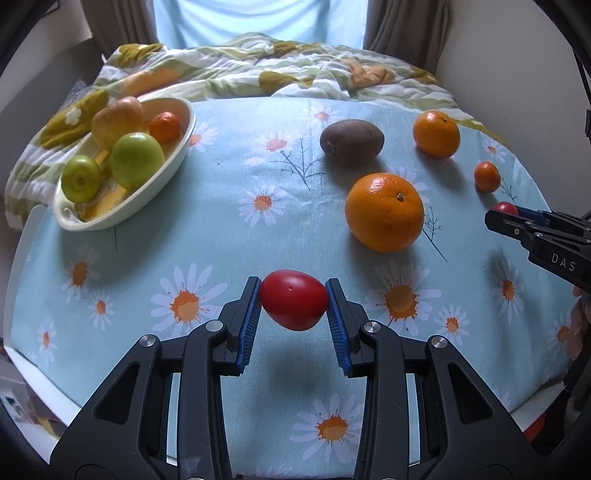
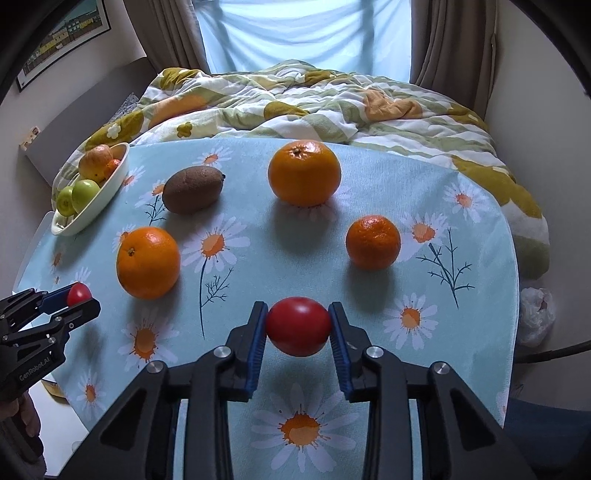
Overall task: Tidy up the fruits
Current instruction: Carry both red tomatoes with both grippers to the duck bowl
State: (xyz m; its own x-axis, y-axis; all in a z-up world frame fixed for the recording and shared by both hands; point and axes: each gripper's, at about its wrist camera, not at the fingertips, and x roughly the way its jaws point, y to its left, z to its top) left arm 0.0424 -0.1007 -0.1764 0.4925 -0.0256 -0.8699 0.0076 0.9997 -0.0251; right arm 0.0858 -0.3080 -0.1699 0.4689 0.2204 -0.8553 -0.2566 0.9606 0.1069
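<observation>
My left gripper [image 1: 293, 304] is clamped on a red tomato [image 1: 293, 303], its blue ribbed pads [image 1: 250, 317] pressing both sides and the fruit lifted clear of the daisy-print tablecloth [image 1: 229, 236], with its shadow on the cloth beneath. My right gripper [image 2: 298, 326] is likewise closed on a second red tomato [image 2: 298, 325], squeezed between its blue pads above the cloth; in the left wrist view that same gripper shows at the right edge with a little red peeking out past its tips. On the table ahead of me lie the loose fruits: a large orange [image 1: 384, 212] nearest my left gripper, a brown kiwi [image 1: 351, 142] beyond it, another orange [image 1: 436, 133] farther right near the table's far edge, and a small mandarin [image 1: 487, 176] close to my right gripper's tip. None of these four touch each other. At the far left of the table sits an oval cream dish [image 1: 173, 166], tilted in the view, holding two green apples [image 1: 136, 160], a yellowish-red apple [image 1: 117, 121] and a small mandarin at its far end. Behind the table is a rumpled quilt [image 1: 266, 70] in green, white and mustard, and a pale curtained window [image 2: 306, 33].
</observation>
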